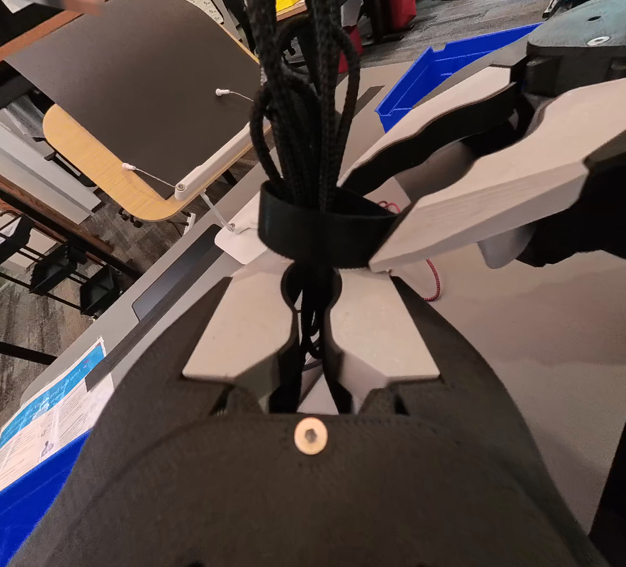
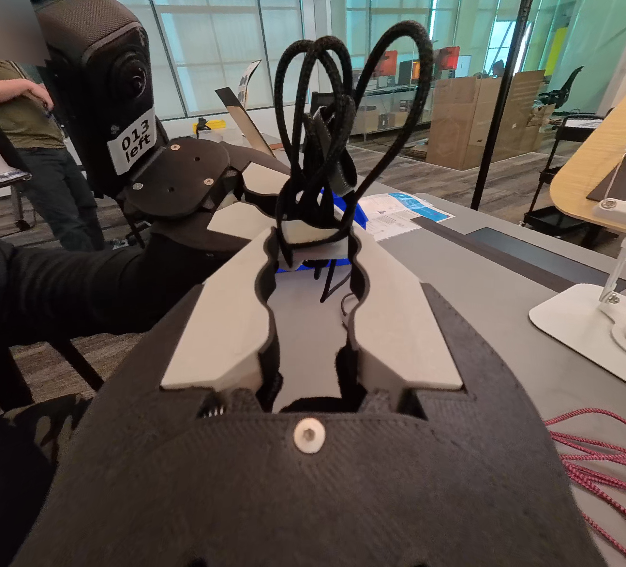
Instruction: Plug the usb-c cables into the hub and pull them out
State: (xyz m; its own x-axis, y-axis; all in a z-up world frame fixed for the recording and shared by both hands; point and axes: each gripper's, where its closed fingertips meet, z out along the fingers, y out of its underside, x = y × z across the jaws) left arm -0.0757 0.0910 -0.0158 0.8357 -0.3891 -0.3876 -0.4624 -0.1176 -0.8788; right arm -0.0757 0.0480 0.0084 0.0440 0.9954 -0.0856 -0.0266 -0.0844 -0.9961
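A bundle of black braided cable [image 1: 305, 76] is bound by a black strap [image 1: 305, 232] and held up above the grey table [image 1: 491, 364]. My left gripper [image 1: 311, 267] is shut on the bundle just below the strap. My right gripper [image 1: 357, 225] comes in from the right, its jaws partly apart with the strap's loop end between them. In the right wrist view the cable loops [image 2: 315, 93] stand up beyond my right gripper [image 2: 311, 235], and the left gripper's body [image 2: 179, 171] is at the left. No hub is in view.
A red-and-white braided cable [image 2: 592, 469] lies on the table at the right. A blue bin [image 1: 440, 76] stands behind the bundle. A white stand base [image 2: 576, 323] and a printed leaflet [image 2: 399, 211] are on the table. A person [image 2: 34, 144] stands at far left. The tips of one gripper are about 4 centimeters away from the tips of the other.
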